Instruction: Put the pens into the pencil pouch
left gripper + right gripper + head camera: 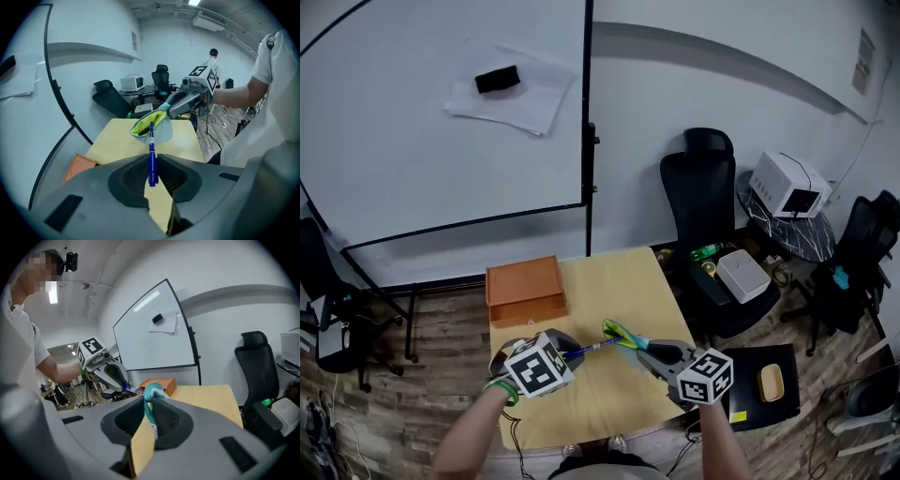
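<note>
A blue pen (152,152) is clamped between the jaws of my left gripper (152,176), its tip reaching the open mouth of the pencil pouch (151,123). The pouch is grey-teal outside and yellow-green inside. My right gripper (151,416) is shut on the pouch's edge (150,397) and holds it up above the light wooden table (609,384). In the head view the left gripper (567,354) and right gripper (639,354) face each other, with the pen (586,350) bridging to the pouch (619,333).
An orange box (525,291) sits at the table's far left corner. A whiteboard on a stand (441,122) is behind the table. Black office chairs (703,206) and a small table with a white appliance (789,183) stand to the right. A person is in the background of the left gripper view.
</note>
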Tool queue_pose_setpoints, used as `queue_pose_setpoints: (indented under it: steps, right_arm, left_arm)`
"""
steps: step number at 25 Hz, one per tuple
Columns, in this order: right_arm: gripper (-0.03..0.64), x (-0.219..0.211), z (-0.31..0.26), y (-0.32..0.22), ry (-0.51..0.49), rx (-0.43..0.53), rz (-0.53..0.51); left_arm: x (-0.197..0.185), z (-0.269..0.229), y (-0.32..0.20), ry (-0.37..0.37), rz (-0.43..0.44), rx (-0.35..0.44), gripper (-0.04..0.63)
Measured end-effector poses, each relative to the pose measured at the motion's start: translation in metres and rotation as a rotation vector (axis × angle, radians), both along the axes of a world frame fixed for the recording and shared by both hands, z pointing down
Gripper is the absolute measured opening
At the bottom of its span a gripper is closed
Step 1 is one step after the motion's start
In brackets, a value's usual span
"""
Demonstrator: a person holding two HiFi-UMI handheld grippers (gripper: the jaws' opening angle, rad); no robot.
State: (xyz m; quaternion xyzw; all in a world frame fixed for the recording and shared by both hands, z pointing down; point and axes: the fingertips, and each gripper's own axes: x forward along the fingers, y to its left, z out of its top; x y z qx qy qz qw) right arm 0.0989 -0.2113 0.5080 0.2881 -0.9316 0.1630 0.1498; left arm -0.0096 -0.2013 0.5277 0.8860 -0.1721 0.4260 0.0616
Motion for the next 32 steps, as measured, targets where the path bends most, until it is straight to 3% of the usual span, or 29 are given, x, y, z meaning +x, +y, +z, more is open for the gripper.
queue_pose_setpoints:
  steps: [8,12,24,32]
  right_arm:
    - [0.049,-0.024,0.011,0.027,0.038,-0.028,-0.137]
    - [0.049,-0.032,0.013,0.036,0.035,-0.042,-0.176]
    - [0.049,-0.053,0.008,0.053,0.003,-0.055,-0.289]
    - [0.049,-0.045,0.003,0.052,-0.046,-0.061,-0.265]
  left_arm:
    - [0.001,0.018,0.016,-0.164,0.143,-0.065,0.058]
    - [0.009,0.024,0.018,-0.183,0.183,-0.081,0.058]
    - [0.036,0.029,0.019,-0.151,0.243,-0.110,0.060]
    - [0.050,0.026,0.011,-0.011,0.165,-0.082,0.069]
